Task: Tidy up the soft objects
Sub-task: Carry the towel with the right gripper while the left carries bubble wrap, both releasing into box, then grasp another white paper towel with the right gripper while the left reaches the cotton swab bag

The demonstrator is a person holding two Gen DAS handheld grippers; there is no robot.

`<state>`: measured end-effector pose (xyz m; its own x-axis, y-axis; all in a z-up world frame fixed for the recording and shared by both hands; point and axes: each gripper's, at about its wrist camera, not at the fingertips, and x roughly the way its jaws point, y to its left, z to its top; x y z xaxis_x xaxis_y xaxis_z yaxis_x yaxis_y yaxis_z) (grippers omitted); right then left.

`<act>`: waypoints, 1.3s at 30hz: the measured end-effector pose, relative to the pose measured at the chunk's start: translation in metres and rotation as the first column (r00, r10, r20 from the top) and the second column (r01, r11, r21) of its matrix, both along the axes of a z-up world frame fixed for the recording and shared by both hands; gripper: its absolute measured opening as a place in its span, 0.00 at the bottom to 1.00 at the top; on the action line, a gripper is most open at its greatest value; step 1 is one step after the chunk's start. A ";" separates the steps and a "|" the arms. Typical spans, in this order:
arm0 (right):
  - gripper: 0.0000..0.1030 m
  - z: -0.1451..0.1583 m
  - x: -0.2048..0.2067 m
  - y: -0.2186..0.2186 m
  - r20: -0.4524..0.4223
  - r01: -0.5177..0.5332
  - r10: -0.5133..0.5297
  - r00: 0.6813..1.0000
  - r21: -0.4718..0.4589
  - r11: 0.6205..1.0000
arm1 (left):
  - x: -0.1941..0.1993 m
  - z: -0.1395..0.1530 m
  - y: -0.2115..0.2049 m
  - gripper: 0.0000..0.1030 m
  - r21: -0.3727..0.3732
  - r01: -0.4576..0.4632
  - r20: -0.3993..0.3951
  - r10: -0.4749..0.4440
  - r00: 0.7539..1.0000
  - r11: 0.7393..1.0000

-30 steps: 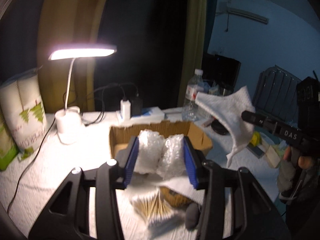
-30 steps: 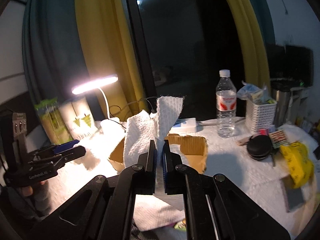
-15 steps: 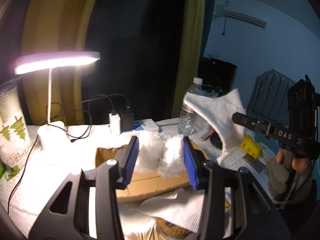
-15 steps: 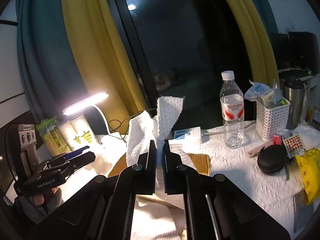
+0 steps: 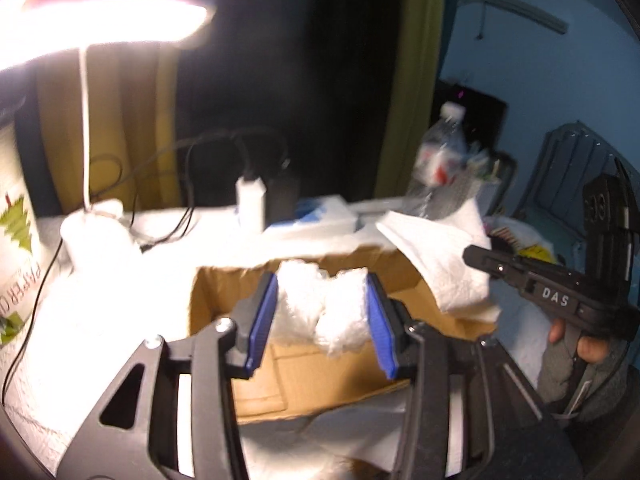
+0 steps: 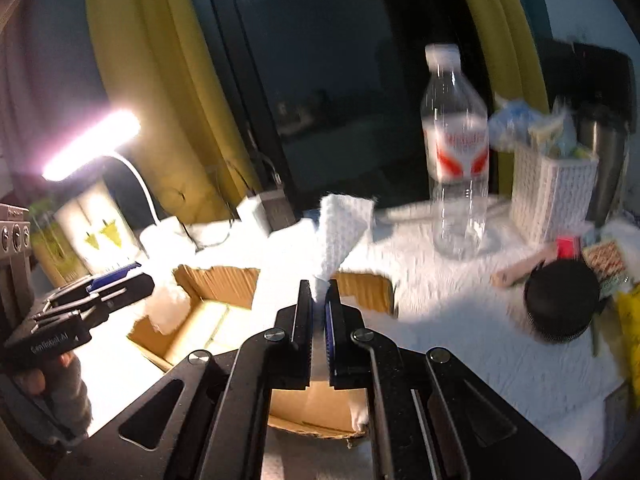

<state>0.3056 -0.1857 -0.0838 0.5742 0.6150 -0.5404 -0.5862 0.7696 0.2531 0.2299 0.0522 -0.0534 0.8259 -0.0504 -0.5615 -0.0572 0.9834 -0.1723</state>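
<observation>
My left gripper (image 5: 322, 312) is shut on a wad of clear bubble wrap (image 5: 324, 312) and holds it over the open cardboard box (image 5: 304, 376). In the right wrist view the left gripper (image 6: 136, 278) shows at the left with the bubble wrap (image 6: 166, 310) above the box (image 6: 208, 316). My right gripper (image 6: 318, 300) is shut on a white paper towel (image 6: 340, 232), held over the box's right side. In the left wrist view the right gripper (image 5: 476, 256) shows at the right with the paper towel (image 5: 444, 256) hanging above the box's far right corner.
A lit desk lamp (image 5: 92, 40) stands at the left beside a paper towel pack (image 5: 16, 220). A water bottle (image 6: 456, 152), a white basket (image 6: 552, 192), a steel flask (image 6: 604, 160) and a black round case (image 6: 560, 304) stand at the right on the white-covered table (image 6: 480, 344).
Both grippers have moved forward and down over the box. The bubble wrap and the paper towel now hang lower, close above its opening.
</observation>
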 end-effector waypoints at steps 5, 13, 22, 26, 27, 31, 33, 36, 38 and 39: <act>0.06 -0.027 0.001 0.014 -0.018 0.030 -0.033 0.999 -0.139 0.990 | 0.001 -0.023 0.010 0.44 0.033 -0.051 -0.063 0.053 0.997 0.998; 0.16 -0.033 -0.016 0.024 0.000 0.028 -0.029 1.000 -0.250 0.968 | 0.001 -0.033 0.013 0.53 0.047 -0.063 -0.106 0.068 0.992 0.997; 0.42 -0.011 -0.044 0.015 0.038 0.045 -0.036 0.999 -0.244 0.969 | -0.022 -0.012 0.009 0.80 0.049 -0.063 -0.039 0.065 0.997 0.997; 0.43 0.000 -0.064 0.007 0.045 0.051 -0.042 0.998 -0.225 0.973 | -0.038 -0.004 0.008 0.80 0.049 -0.066 -0.016 0.067 0.998 0.997; 0.44 0.001 -0.069 0.005 0.042 0.048 -0.040 0.998 -0.219 0.975 | -0.043 -0.003 0.009 0.80 0.046 -0.067 -0.012 0.068 0.998 0.997; 0.66 0.001 -0.087 0.004 0.009 0.009 -0.008 1.000 -0.184 0.983 | -0.061 -0.002 0.010 0.80 0.037 -0.074 0.001 0.074 0.997 0.997; 0.66 -0.003 -0.097 0.007 -0.002 -0.005 0.005 1.000 -0.183 0.983 | -0.071 -0.003 0.012 0.80 0.030 -0.077 0.003 0.077 0.997 0.997; 0.67 -0.012 -0.106 0.014 -0.028 -0.025 0.020 0.999 -0.196 0.980 | -0.087 -0.008 0.013 0.80 0.023 -0.083 -0.001 0.083 0.997 0.996; 0.67 -0.018 -0.112 0.018 -0.050 -0.043 0.033 0.998 -0.202 0.979 | -0.096 -0.012 0.015 0.80 0.016 -0.091 -0.008 0.091 0.996 0.996; 0.67 -0.021 -0.115 0.020 -0.059 -0.051 0.040 0.997 -0.204 0.978 | -0.101 -0.014 0.016 0.81 0.013 -0.095 -0.009 0.095 0.995 0.995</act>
